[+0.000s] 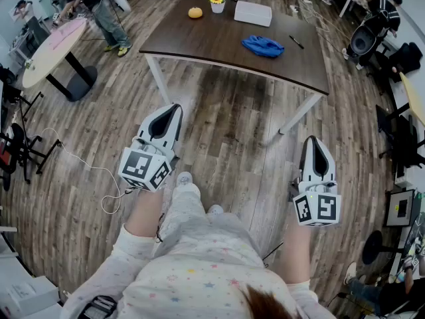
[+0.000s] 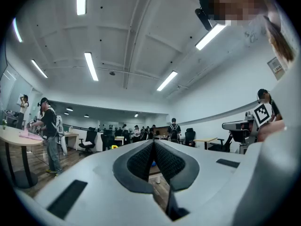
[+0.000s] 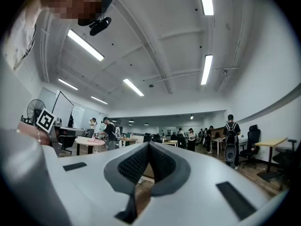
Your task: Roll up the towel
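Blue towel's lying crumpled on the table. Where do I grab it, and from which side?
Probably the near edge of the towel, coming from the near long side of the table. It lies bunched in a low heap with no flat corner showing, and that edge faces you.

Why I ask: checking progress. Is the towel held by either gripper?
No, the towel lies on the table while the left gripper and right gripper hang short of it.

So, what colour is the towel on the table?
Blue. The towel shows best in the head view.
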Motion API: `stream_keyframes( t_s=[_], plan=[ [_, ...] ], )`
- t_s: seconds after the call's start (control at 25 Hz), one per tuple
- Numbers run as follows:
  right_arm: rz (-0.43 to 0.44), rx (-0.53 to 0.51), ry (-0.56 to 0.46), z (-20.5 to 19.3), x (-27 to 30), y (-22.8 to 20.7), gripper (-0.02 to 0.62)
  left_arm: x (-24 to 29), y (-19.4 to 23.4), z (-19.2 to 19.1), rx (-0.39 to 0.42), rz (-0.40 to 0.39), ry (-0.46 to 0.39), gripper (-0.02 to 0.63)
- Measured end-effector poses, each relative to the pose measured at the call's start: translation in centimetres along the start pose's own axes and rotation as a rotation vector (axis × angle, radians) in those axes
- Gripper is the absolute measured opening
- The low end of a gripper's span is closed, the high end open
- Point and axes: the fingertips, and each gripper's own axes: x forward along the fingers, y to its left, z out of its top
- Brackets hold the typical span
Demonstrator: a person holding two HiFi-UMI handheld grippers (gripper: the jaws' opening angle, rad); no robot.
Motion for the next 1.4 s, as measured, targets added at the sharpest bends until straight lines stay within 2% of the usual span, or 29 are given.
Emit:
stream_keyframes(
  t_s=[0.36, 0.68, 0.72, 0.8, 0.84, 0.96, 1.08, 1.4],
  plan=[
    [-0.001, -0.003, -0.01, 0.6, 0.1, -0.2, 0.0, 0.7, -1.0, 0.1, 0.005, -0.004, 0.008, 0.009],
    [-0.013, 0.035, -0.011, 0.4, 0.3, -0.9, 0.002, 1.6, -1.0, 0.4, 0.009, 0.015, 0.004, 0.014],
    [-0.021, 0.037, 0.0, 0.1, 0.5, -1.0, 0.024, 1.8, -0.9, 0.3, 0.011, 0.021, 0.009, 0.029],
    [-0.032, 0.048, 0.025, -0.5, 1.1, -1.2, 0.157, 2.4, -0.6, -0.1, 0.011, 0.032, 0.033, 0.16],
    [-0.035, 0.056, 0.033, -0.8, 1.6, -1.3, 0.202, 2.7, -0.3, -0.3, 0.009, 0.036, 0.044, 0.204],
    [-0.038, 0.071, 0.049, -1.3, 3.3, -1.6, 0.287, 4.0, 0.5, -0.6, 0.01, 0.04, 0.056, 0.244],
    [-0.03, 0.074, 0.073, -1.9, 5.7, -1.7, 0.333, 5.7, 1.6, -0.7, 0.012, 0.038, 0.053, 0.253],
    [-0.026, 0.07, 0.097, -3.7, 14.1, -3.2, 0.353, 13.6, 6.5, -2.6, 0.008, 0.034, 0.048, 0.253]
  ],
)
